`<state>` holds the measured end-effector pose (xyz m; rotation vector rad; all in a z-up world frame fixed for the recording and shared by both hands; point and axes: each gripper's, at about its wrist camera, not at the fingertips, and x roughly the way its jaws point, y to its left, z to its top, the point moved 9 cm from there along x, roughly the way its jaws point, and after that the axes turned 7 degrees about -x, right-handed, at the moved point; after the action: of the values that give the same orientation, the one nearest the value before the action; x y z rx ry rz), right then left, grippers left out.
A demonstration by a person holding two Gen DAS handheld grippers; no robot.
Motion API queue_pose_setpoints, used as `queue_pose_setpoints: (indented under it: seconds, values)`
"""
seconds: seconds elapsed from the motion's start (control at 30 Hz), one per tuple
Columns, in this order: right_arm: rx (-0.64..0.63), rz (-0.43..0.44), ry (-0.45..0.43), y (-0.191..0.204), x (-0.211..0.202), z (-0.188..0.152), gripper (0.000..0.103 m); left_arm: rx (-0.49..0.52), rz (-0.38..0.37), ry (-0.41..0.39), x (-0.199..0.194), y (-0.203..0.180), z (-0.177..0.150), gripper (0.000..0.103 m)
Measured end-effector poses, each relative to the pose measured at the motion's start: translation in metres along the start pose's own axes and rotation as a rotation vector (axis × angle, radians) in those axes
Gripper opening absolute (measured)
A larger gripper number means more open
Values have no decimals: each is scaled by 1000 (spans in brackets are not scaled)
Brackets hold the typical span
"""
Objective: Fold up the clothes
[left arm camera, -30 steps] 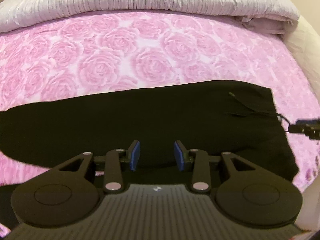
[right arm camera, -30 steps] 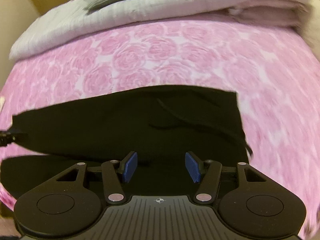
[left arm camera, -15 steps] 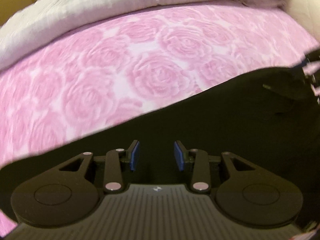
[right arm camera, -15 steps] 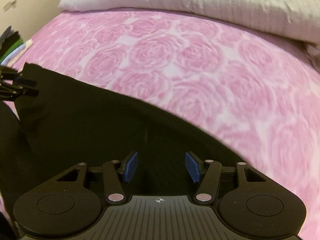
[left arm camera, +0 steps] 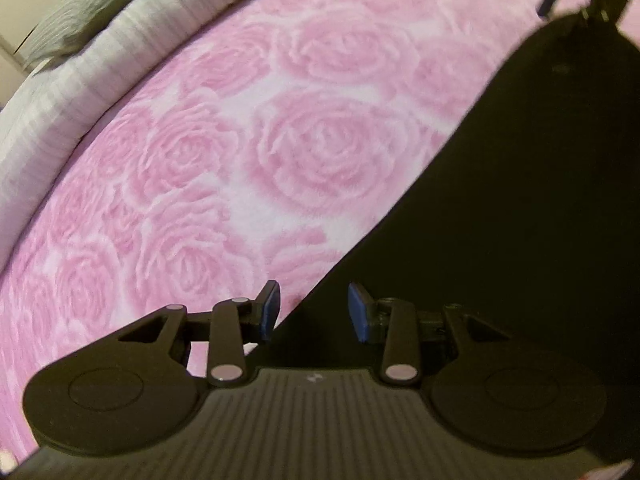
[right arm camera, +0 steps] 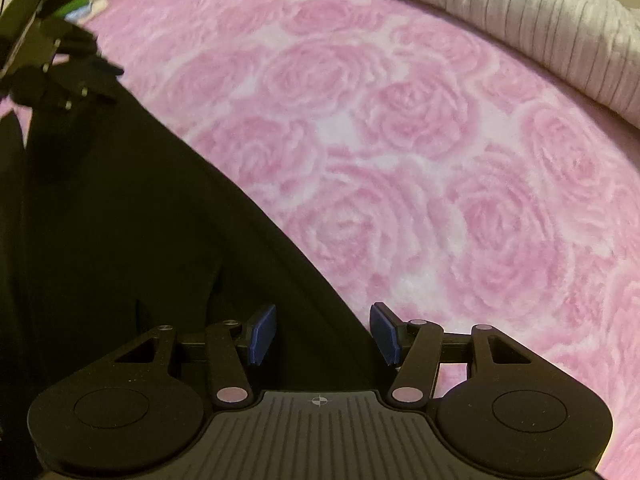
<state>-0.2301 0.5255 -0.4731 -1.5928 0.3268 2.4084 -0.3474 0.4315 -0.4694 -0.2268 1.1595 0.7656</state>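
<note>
Left gripper [left arm camera: 314, 312]: black body, blue pads [left arm camera: 269, 312]. Right gripper [right arm camera: 324, 336]: the same black, with blue pads [right arm camera: 262, 334]. Black garment [left arm camera: 520, 220]: plain, no pattern; its edge lies between the jaws of each gripper. Bed cover [left arm camera: 248, 152]: pink rose print on paler pink-white ground, beyond the jaws of both grippers. Folded blanket [right arm camera: 540, 20]: pale grey with fine darker stripes, far beyond the jaws. Pillow [left arm camera: 72, 12]: grey-green, ribbed, on that blanket.
</note>
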Motion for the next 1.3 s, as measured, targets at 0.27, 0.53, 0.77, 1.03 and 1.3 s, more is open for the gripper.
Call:
queue_pose_setpoints:
  seconds: [0.27,0.53,0.77,1.03,1.3]
  values:
    - [-44,-6,71,6,9,-6,11,29,-111,24,15,7,-13,12]
    - [-74,-225,16,32,-33,5,4,51,59,-133,-36,10,-11,2]
    - [-91,-526,-105,112,-128,18,4,-19,185,-341,-170,2,-44,2]
    - [-34,-532,81,269,-142,-48,4,-375,-16,-62,-212,-64,-179,5]
    - [160,-418,299,321,-96,-122,4,-764,-69,32,-215,-90,-242,12]
